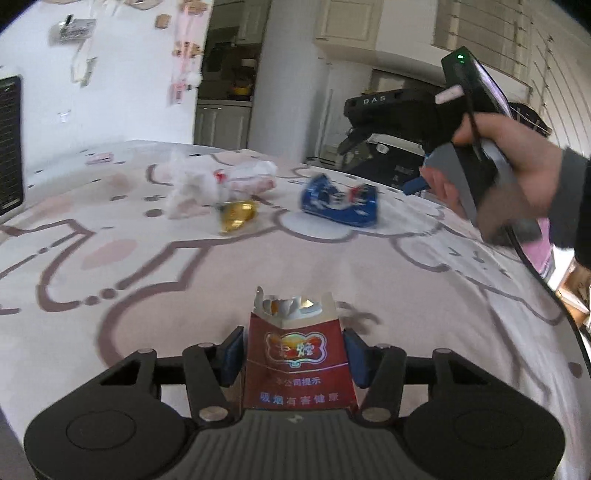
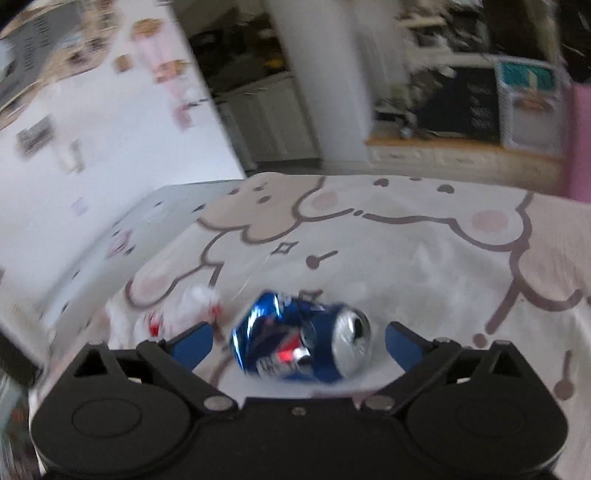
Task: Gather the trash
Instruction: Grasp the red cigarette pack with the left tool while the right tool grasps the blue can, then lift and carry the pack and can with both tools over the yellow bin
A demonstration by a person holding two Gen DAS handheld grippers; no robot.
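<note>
Patterned tablecloth (image 1: 258,258) | left claw (image 1: 294,356) grips cigarette pack (image 1: 297,354) | right claw (image 2: 299,341) wide

A daylit room with a cartoon-print cloth spread over a table

The pale pink-and-white cloth with brown cartoon outlines (image 1: 155,266) covers the whole surface. Behind it stands a white wall hung with small paper cut-outs and cards (image 1: 122,85), then a broad white square pillar (image 1: 284,77). Between them a dark doorway opens onto cream lower cabinets (image 1: 221,122). High on the right hang cream panelled wall cupboards (image 1: 351,22). A light wooden counter edge (image 2: 461,146) runs across the right wrist view.
</note>
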